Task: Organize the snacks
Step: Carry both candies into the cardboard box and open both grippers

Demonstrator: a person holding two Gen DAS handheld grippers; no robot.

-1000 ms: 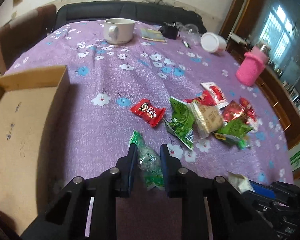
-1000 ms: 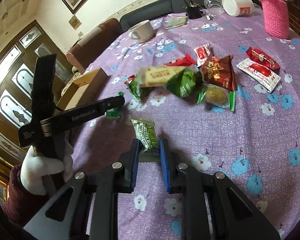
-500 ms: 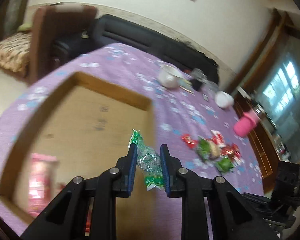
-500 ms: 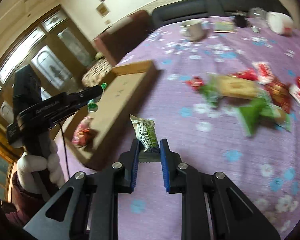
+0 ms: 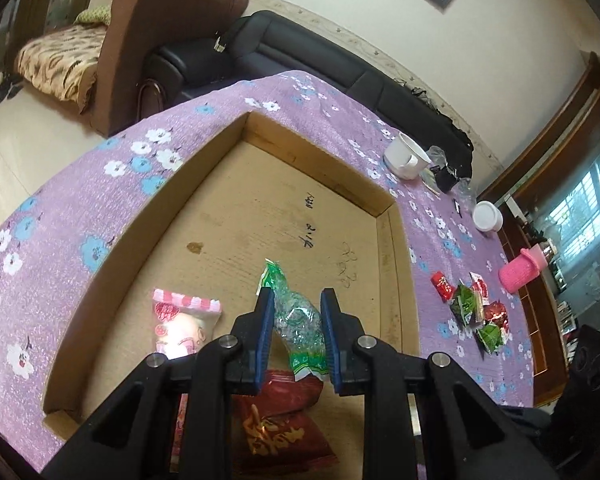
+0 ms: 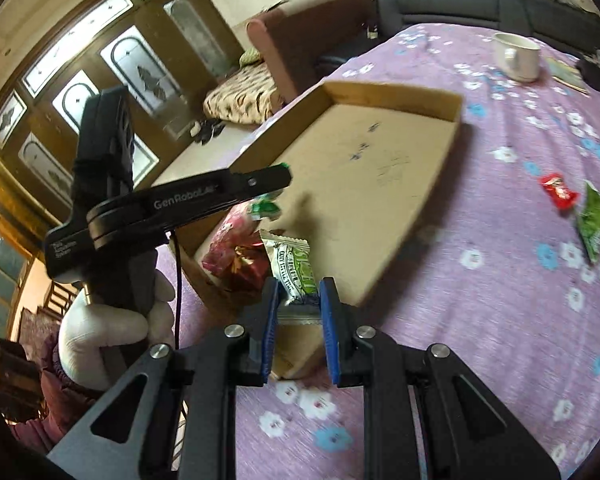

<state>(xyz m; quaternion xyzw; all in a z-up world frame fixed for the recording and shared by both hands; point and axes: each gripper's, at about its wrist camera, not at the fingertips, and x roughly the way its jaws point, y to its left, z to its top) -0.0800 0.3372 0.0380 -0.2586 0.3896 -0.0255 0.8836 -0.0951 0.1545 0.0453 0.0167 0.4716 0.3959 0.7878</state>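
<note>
My tongs hide part of the red packet [image 5: 278, 432]; loose snacks [image 6: 590, 220] blurred, cut off at right edge.

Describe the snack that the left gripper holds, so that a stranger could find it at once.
Look at the shallow cardboard tray on the purple flowered cloth. Above its floor, the left gripper is shut on a clear green-printed packet. The pink packet and the dark red packet lie on the tray floor.

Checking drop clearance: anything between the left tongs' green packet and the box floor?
Left wrist view: the green packet hangs over the cardboard box, with a dark red packet lying under its lower end.
</note>
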